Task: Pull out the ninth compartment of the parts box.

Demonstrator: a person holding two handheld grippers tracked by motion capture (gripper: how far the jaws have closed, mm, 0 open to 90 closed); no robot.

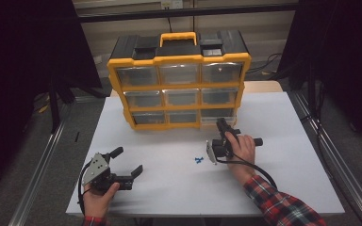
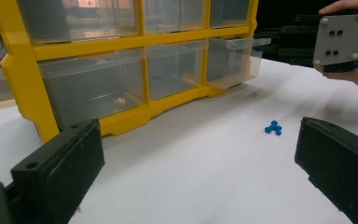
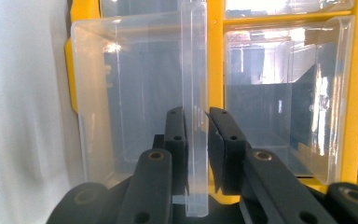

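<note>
A yellow organizer (image 1: 179,84) with black top and clear drawers stands at the table's back. Its bottom right drawer (image 1: 219,114) (image 2: 233,60) sticks out a little. My right gripper (image 1: 224,125) (image 3: 196,121) is shut on that drawer's clear front handle (image 3: 194,70), pads pressing both sides; the left gripper view has it at the upper right (image 2: 265,44). A small cluster of blue pieces (image 1: 199,160) (image 2: 273,128) lies on the white table between the grippers. My left gripper (image 1: 129,160) (image 2: 198,158) rests at the front left, open and holding nothing, facing the organizer.
The white table top (image 1: 283,179) drops off at the front and sides. Black curtains and metal rails (image 1: 37,169) flank the table. The other drawers (image 2: 98,88) are pushed in; one holds a small pale item.
</note>
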